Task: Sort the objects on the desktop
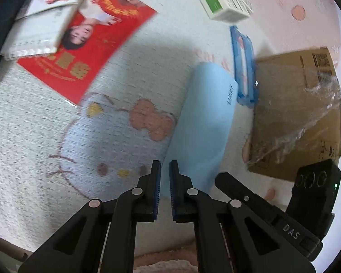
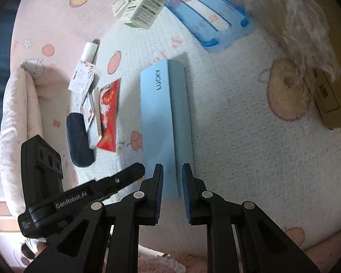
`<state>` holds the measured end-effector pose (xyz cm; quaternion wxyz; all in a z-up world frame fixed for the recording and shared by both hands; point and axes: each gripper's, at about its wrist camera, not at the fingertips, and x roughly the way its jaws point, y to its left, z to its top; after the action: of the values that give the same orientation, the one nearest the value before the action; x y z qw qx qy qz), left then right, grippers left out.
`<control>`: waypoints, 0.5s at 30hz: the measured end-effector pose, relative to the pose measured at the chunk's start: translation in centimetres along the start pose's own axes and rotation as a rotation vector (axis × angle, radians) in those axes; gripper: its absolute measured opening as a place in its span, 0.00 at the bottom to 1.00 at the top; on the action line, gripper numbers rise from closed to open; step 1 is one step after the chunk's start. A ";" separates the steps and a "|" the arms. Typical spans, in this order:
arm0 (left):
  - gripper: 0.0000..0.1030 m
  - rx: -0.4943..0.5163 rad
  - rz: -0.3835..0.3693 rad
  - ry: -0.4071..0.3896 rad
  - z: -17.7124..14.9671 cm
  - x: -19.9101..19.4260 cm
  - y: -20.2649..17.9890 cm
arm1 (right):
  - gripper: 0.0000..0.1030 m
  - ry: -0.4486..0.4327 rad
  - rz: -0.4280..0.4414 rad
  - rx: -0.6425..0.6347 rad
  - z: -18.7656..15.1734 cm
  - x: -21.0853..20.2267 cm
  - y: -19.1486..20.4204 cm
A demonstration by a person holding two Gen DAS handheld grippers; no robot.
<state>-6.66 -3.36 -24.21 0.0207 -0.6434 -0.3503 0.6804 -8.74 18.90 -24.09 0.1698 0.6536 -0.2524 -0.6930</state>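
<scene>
Fingers of the left hand-held gripper (image 1: pixel 165 166) stand slightly apart, holding nothing; the right hand-held gripper (image 2: pixel 172 170) gapes wider, also empty. Just beyond both lies the light blue case (image 2: pixel 164 113), beside the cardboard box (image 1: pixel 300 111). Farther: blue tray (image 2: pixel 210 13), white boxes (image 2: pixel 143 4).

The light is soft and even, rather dim. A broad grey shadow lies on the blanket (image 1: pixel 129 63) in the left view. The red card (image 1: pixel 91 43) is smeared by motion blur. Fisheye bending curves both views at the dark edges.
</scene>
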 end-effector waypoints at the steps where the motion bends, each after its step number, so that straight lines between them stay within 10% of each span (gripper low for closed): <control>1: 0.06 0.022 0.001 0.016 -0.1 0.3 -0.5 | 0.14 -0.004 -0.013 0.006 0.0 -0.1 -0.1; 9: 0.08 0.135 -0.009 0.068 0.0 1.3 -3.0 | 0.14 -0.079 -0.119 0.065 -0.8 -2.3 -0.9; 15: 0.46 0.229 -0.007 -0.016 3.3 -1.6 -3.7 | 0.18 -0.094 -0.095 0.214 -2.6 -3.7 -2.1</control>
<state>-10.88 -2.89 -21.21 0.0937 -0.6300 -0.2726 0.7211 -5.64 22.34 -22.28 0.0540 0.6462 -0.3015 -0.6990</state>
